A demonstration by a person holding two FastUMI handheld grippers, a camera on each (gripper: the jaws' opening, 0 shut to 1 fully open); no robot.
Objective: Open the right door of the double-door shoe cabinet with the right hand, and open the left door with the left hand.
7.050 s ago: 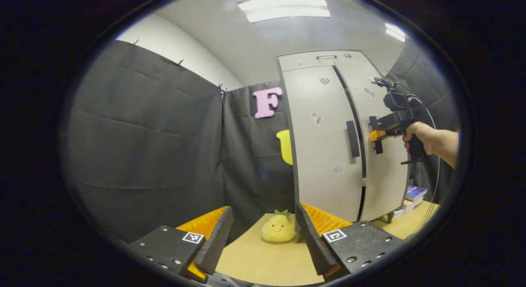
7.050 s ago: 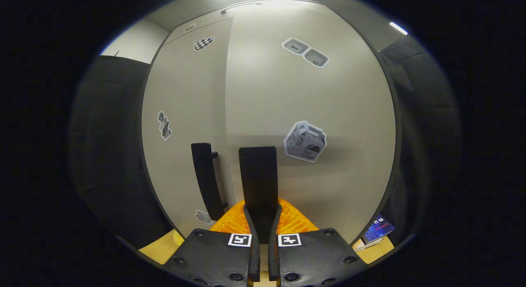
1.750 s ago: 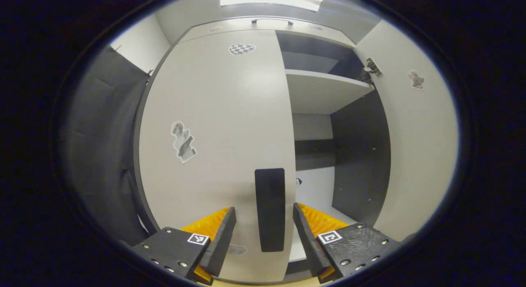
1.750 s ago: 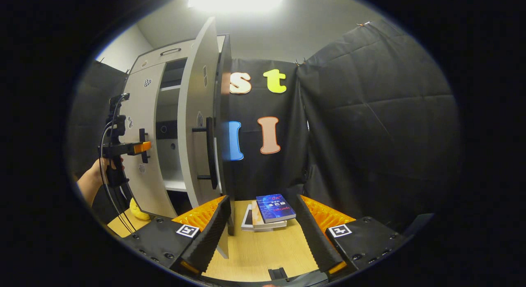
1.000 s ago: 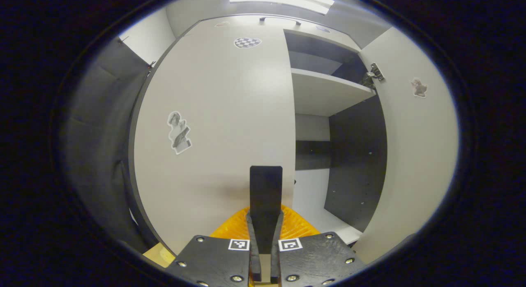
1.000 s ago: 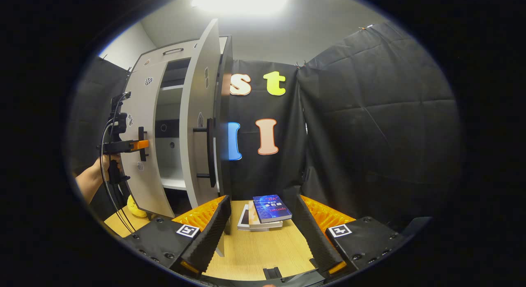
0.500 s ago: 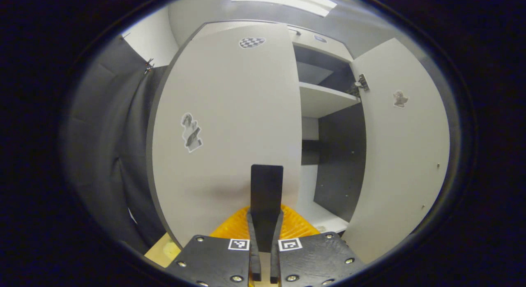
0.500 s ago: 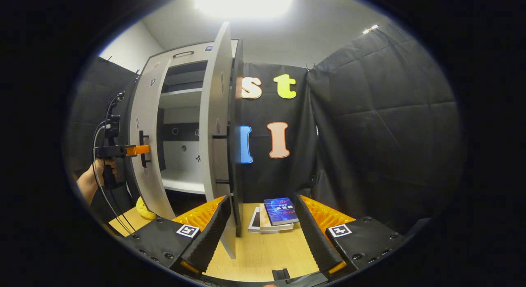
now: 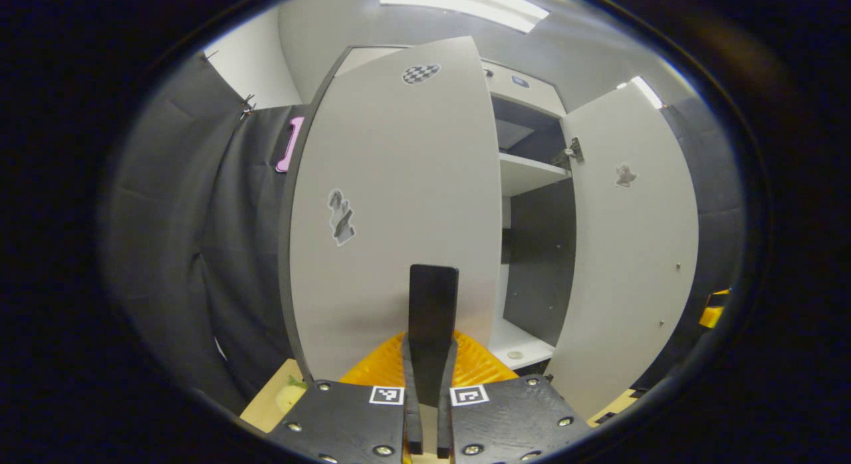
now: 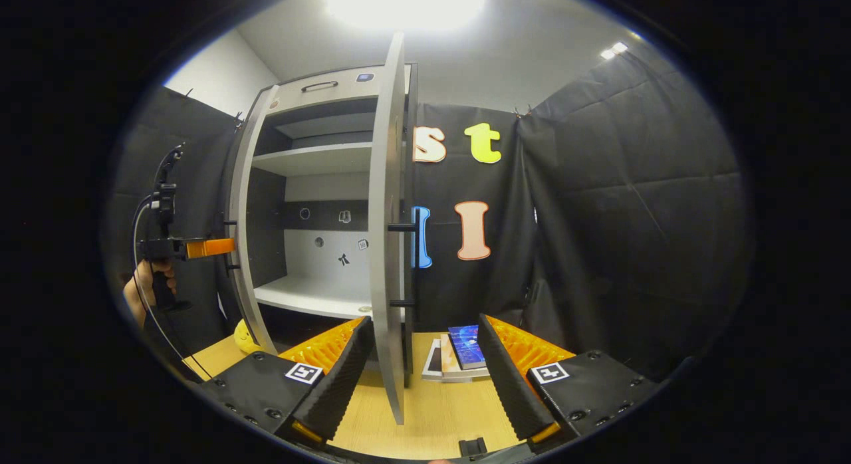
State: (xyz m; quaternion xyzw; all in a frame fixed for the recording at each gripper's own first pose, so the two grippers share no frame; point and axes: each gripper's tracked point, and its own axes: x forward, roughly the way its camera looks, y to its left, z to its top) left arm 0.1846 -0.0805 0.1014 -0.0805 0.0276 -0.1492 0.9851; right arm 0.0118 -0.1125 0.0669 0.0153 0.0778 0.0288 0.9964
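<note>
Both doors (image 10: pixel 387 238) open, handle (image 9: pixel 432 318) clamped

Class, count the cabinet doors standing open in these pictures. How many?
2: the left door, its handle clamped by the left gripper, and the right door, swung wide beside the open right gripper.

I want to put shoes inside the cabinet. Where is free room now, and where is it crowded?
The lower shelf lies bare between the left door and right door, except a small round thing near its front edge; the upper shelf too. Crowded: the table beside the books.
</note>
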